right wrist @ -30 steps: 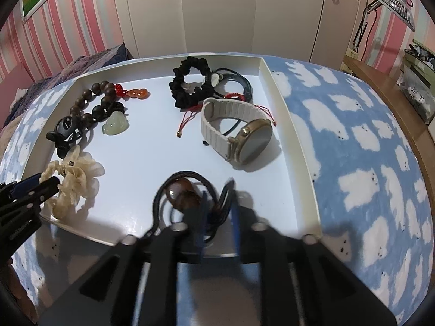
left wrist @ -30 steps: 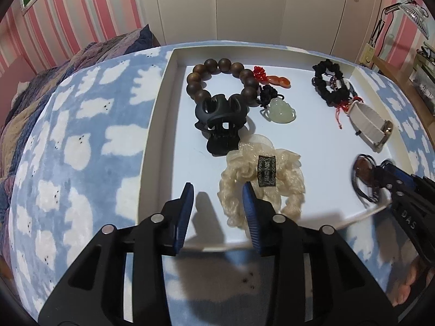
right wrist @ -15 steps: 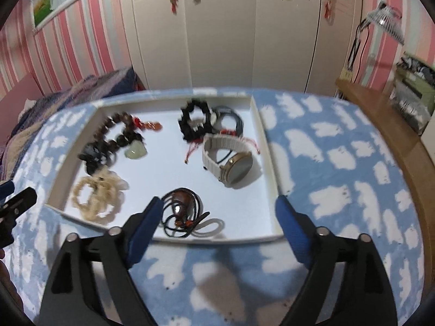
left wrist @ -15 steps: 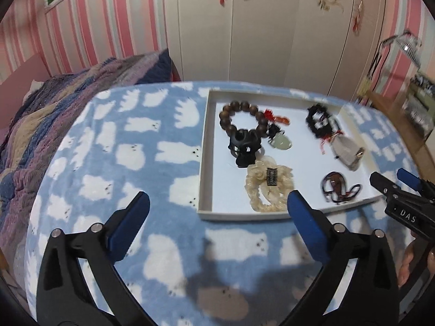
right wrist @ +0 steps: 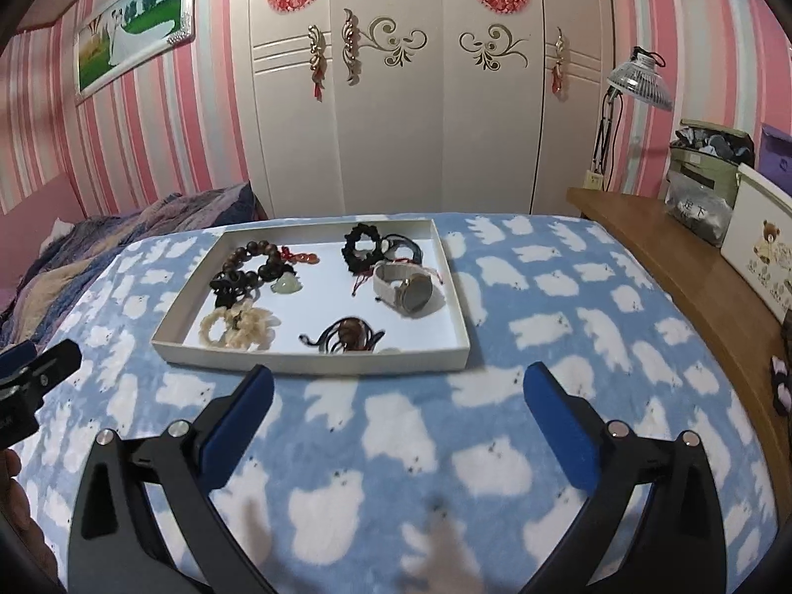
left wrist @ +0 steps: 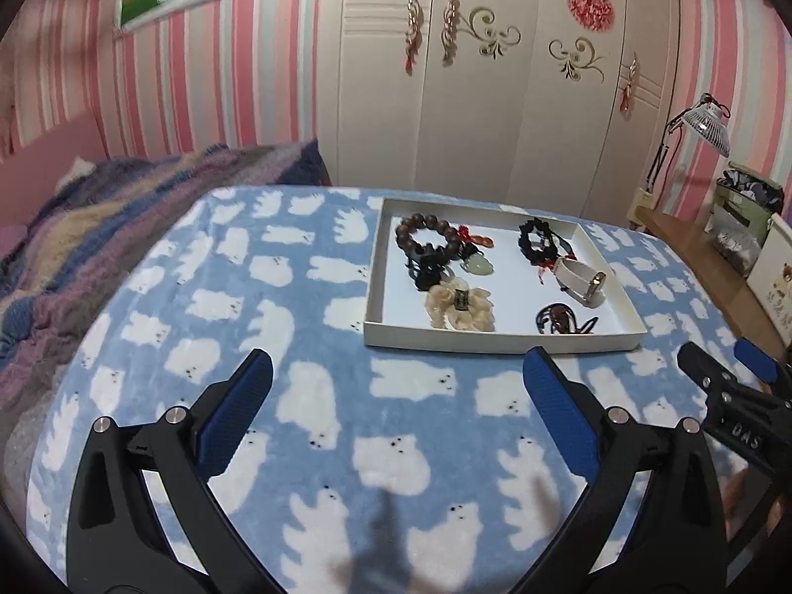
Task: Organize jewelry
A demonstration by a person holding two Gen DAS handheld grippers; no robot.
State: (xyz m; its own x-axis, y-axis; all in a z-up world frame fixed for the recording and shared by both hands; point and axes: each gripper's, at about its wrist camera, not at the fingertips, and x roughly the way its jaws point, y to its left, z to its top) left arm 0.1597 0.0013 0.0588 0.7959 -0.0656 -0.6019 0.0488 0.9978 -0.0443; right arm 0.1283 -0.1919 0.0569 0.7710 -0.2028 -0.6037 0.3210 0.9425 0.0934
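Jewelry lies in a white tray (left wrist: 500,341) on the blue blanket (left wrist: 247,297). From the left wrist, the left gripper (left wrist: 396,371) gapes wide, empty, short of the tray; "DAS" shows on the right gripper (left wrist: 717,361). From the right wrist, that gripper's jaws are opening, empty, before the tray; a bag (right wrist: 698,210) bears unreadable characters.

Light: even, warm indoor
Shadows: soft finger shadows on blanket (left wrist: 396,445) at six o'clock
Blur: slight, bottom edge
Edges: fisheye bending, black corners
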